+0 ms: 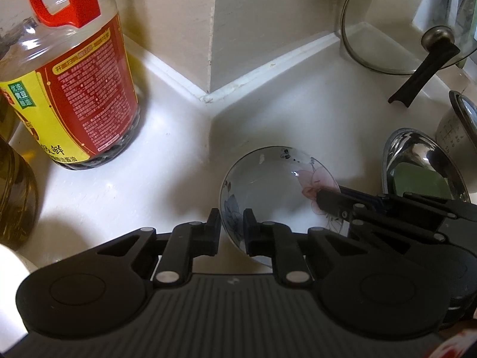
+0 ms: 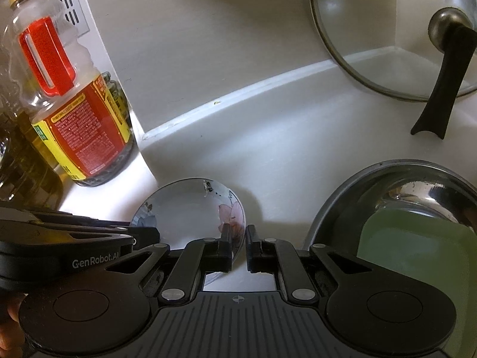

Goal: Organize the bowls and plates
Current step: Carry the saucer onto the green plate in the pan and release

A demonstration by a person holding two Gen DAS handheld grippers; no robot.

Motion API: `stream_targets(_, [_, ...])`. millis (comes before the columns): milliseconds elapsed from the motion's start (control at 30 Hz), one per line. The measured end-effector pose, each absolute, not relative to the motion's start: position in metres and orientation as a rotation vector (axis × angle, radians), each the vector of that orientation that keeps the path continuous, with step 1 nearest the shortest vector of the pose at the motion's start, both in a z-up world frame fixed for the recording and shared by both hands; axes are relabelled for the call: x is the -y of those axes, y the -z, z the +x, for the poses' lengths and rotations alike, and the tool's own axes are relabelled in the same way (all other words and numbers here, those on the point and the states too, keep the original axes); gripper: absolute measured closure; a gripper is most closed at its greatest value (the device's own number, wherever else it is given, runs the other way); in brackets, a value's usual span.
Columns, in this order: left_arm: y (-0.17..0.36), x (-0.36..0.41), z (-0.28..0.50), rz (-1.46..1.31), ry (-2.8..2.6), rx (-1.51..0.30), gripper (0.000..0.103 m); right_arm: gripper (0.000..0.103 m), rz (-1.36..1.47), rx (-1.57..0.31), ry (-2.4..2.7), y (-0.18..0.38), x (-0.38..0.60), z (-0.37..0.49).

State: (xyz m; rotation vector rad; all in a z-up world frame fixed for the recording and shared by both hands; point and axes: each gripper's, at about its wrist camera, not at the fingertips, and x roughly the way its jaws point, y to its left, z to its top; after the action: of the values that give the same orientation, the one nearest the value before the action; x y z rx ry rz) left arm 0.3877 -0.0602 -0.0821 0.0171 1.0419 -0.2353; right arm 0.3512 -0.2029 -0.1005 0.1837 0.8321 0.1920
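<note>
Both the left gripper (image 1: 232,230) and right gripper (image 2: 238,246) clamp opposite rims of the flowered bowl (image 1: 268,191)

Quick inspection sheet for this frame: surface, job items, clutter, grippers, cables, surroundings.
Surface: white countertop, bare patches look clean.
Job's things: floral bowl on the counter near the wall corner; steel bowl to its right, something green inside.
Clutter: soy sauce bottle, oil bottle, glass pot lid leaning on the wall.
Grippers: left gripper shut on the floral bowl's near rim; right gripper shut on its pink-flower side.
Cables: nothing seen.
Surroundings: cream walls meeting at a corner, white sealant at the base.
</note>
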Motion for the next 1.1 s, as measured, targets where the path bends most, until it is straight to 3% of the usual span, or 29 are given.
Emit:
stream_targets(667, [0.052, 0.068, 0.363, 0.012, 0.275, -0.975, 0.089, 0.095, 0.230, -0.780, -0.170, 0.077, 0.216, 0.322])
stream_targets(1100, [0.032, 0.124, 0.339, 0.063, 0.402, -0.931, 0.089, 0.095, 0.284, -0.730, -0.063, 0.056, 0.263, 0.283])
